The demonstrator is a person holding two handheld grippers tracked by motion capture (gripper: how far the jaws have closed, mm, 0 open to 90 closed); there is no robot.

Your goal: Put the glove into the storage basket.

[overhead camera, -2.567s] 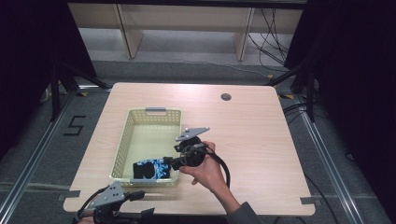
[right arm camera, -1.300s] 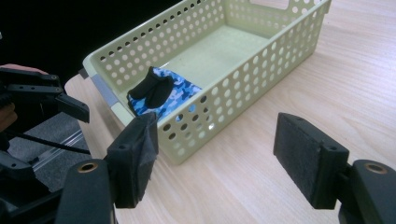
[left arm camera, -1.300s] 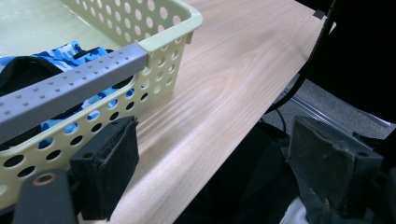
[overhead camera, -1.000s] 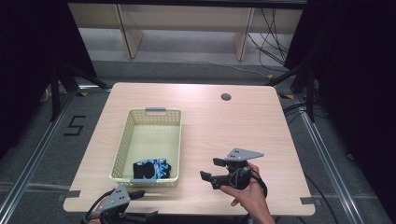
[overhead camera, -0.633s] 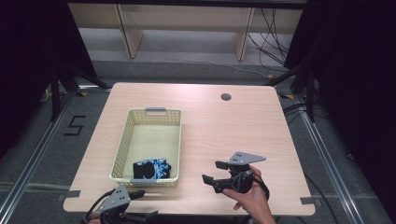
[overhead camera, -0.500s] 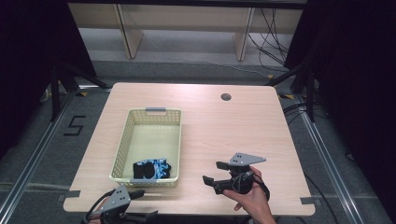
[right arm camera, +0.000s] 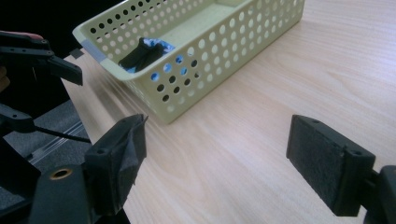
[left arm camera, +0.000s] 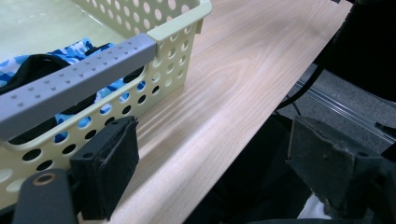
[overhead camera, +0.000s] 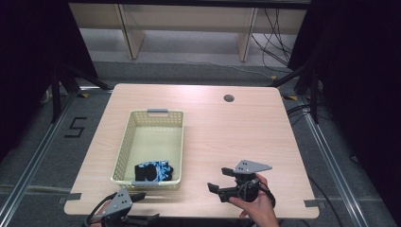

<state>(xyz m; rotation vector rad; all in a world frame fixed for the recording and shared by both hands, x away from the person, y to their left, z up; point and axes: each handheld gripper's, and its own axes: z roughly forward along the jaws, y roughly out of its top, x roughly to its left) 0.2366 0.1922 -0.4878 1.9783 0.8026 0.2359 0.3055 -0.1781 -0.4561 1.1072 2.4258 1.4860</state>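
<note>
Pale wood-grain table (overhead camera: 213, 123) fills the scene. Nearest, at its front edge just before the basket (overhead camera: 124, 142), the left gripper (overhead camera: 124, 208) has its jaws spread, nothing between them. Right of the basket, the right gripper (overhead camera: 222, 179), jaws just opening, stands wide and empty. Inside the basket's near end lies a black-and-blue glove (overhead camera: 153, 171). Left of the basket, floor tape forms a "5" (overhead camera: 75, 127).

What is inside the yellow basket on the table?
A black and blue patterned cloth item lies in the basket at its near end. The rest of the floor is bare. Anything under the cloth is covered.
</note>
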